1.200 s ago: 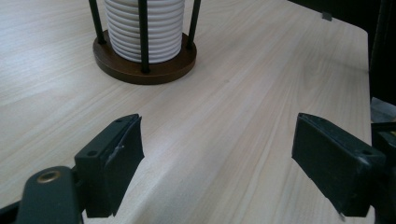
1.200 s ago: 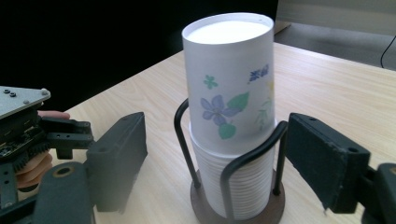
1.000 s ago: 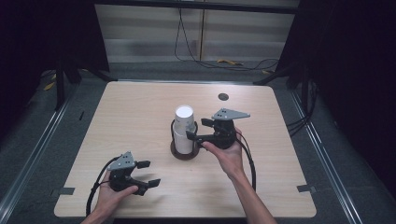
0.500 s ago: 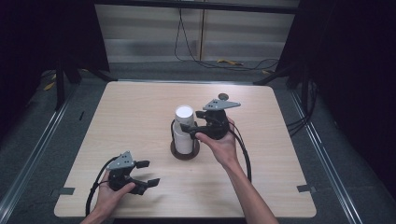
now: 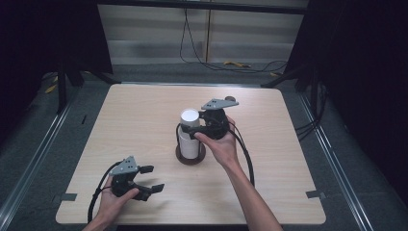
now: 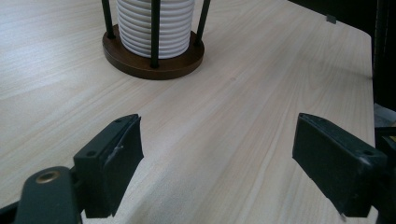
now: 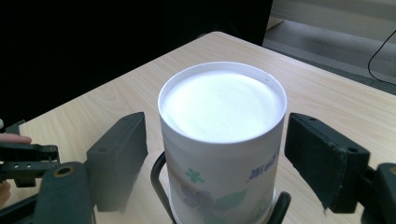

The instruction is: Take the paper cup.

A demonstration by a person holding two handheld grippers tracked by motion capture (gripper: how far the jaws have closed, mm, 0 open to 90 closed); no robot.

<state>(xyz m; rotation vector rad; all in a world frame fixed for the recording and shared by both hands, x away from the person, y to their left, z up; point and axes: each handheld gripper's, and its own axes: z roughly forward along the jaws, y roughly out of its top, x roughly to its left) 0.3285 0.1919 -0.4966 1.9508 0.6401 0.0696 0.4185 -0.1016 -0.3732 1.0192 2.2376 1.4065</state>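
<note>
With the right tongs [image 7: 212, 154] apart astride the top paper cup [image 7: 223, 140], a skewed squeeze could topple the stack; the left tongs [image 6: 219, 158] gape idle.

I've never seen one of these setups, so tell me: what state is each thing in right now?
Cups: stacked upside down, upright in the holder.
Holder: standing on the table, rods around the stack.
Right gripper: open, jaws either side of the top cup, not pressing it.
Left gripper: open, nothing between the jaws, low over the table.
</note>
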